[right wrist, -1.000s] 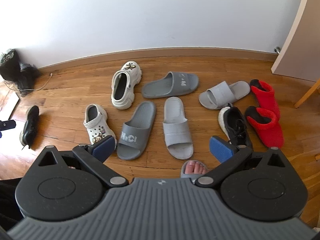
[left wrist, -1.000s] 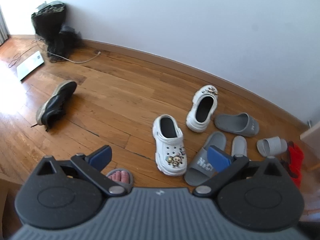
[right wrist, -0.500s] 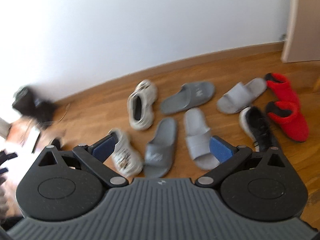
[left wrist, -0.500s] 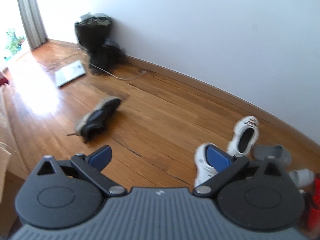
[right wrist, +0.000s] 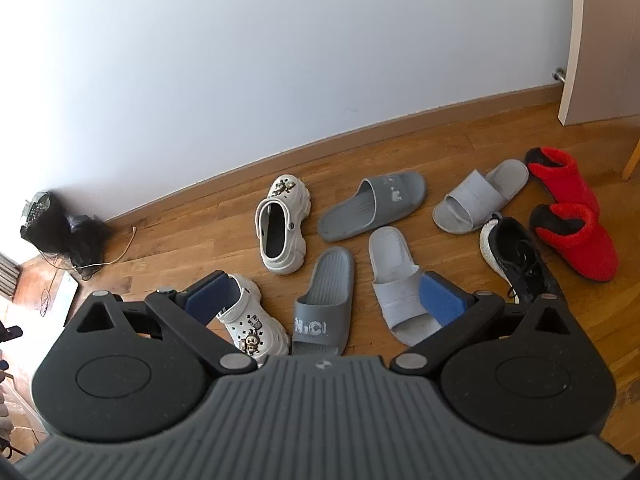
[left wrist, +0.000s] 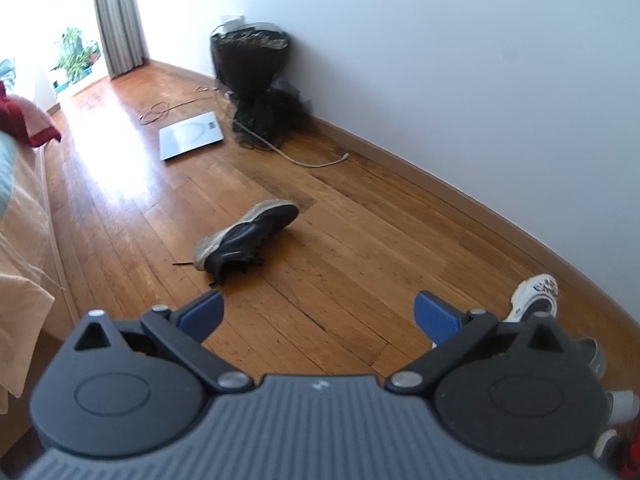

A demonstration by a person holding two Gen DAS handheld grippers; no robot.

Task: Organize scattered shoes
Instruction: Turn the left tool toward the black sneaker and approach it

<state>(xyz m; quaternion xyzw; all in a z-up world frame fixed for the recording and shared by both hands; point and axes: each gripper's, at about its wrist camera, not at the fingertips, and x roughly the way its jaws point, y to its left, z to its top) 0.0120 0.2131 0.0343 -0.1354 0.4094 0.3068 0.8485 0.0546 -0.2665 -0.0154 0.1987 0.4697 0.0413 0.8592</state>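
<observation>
Home bedroom, wooden floor (left wrist: 360, 240), bed edge (left wrist: 20, 200), curtain (left wrist: 116, 16), bathroom scale (left wrist: 190, 140)

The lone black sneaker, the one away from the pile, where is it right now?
In the left wrist view the black sneaker lies on its side on the wooden floor, center frame, between the open left gripper and the bathroom scale.

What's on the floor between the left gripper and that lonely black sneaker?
Nothing: in the left wrist view only bare wooden floor lies between the left gripper and the black sneaker.
</observation>
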